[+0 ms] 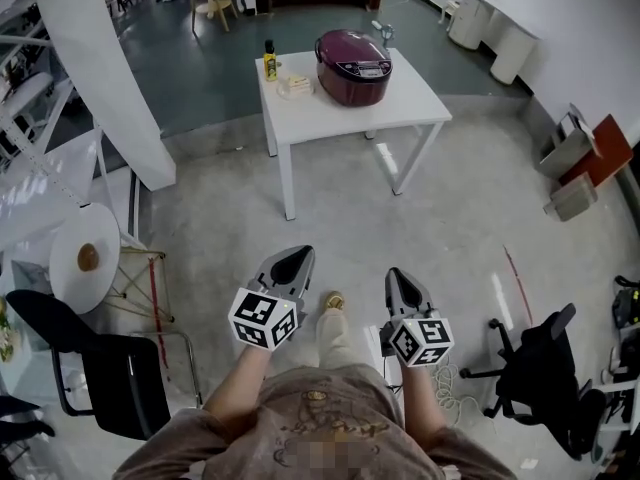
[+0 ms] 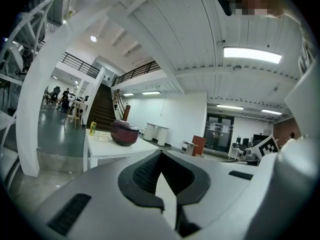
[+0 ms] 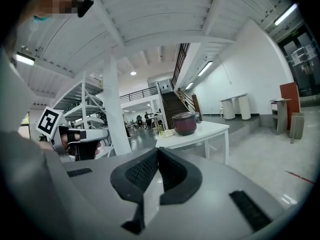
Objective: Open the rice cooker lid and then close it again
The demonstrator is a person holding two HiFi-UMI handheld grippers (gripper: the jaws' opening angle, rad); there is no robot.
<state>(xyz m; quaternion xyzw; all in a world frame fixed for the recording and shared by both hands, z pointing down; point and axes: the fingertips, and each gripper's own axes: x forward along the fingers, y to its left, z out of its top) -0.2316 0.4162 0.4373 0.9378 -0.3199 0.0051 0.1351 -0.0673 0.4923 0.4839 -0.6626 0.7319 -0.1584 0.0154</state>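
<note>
Left gripper view: left gripper (image 2: pixel 160 154), jaws closed tip to tip, nothing between the dark ribbed pads.
Right gripper view: right gripper (image 3: pixel 159 150), jaws likewise together and empty.
Head view: both grippers are held low and close to the person's body. The left gripper (image 1: pixel 299 253) and right gripper (image 1: pixel 394 272) sit side by side but apart, each pointing ahead over bare floor. A marker cube sits at the rear of each.

Item: rice cooker (image 1: pixel 353 66), dark red, rounded, lid down, control panel facing the person; contents not visible. It stands on the far half of the white table (image 1: pixel 330 118), right of centre, well apart from both grippers. It also shows in the left gripper view (image 2: pixel 124 132) and the right gripper view (image 3: pixel 184 123).
Item: yellow bottle (image 1: pixel 270 60), upright, at the table's far left corner.
Item: small pale dish (image 1: pixel 295 86), between the bottle and the cooker; contents too small to tell.

Surroundings: open pale concrete floor between the person and the table's near edge.
Left side: white pillar (image 1: pixel 95 68), round white side table (image 1: pixel 85 258) and black chair (image 1: pixel 110 373).
Right side: black office chair (image 1: pixel 545 368) and a red line on the floor (image 1: pixel 517 283).
</note>
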